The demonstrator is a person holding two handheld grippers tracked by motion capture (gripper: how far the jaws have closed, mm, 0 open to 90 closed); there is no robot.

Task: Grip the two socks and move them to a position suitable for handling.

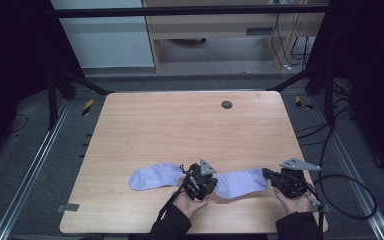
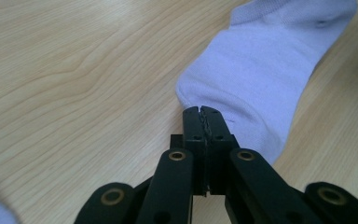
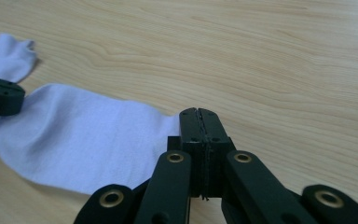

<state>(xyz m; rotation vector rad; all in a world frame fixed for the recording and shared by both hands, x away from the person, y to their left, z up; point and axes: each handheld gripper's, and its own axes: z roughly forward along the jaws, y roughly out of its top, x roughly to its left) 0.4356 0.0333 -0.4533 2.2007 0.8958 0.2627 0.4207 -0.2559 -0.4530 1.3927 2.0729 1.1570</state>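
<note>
Both grippers pinch one pale sock – left gripper on its left end, right gripper on its right; long axis runs left-right, lower middle of frame.

Two pale lavender fabric socks, plain, no print: the left pale lavender sock and the right pale lavender sock, the latter slightly whiter toward the toe. Light wooden table in a beige-tan tone with wavy brown grain and one dark grey round cap. Left gripper and right gripper are black, with brass-coloured rivet rings on the jaws and grey three-cornered plates. Dark sleeves. Grey speckled floor.
</note>
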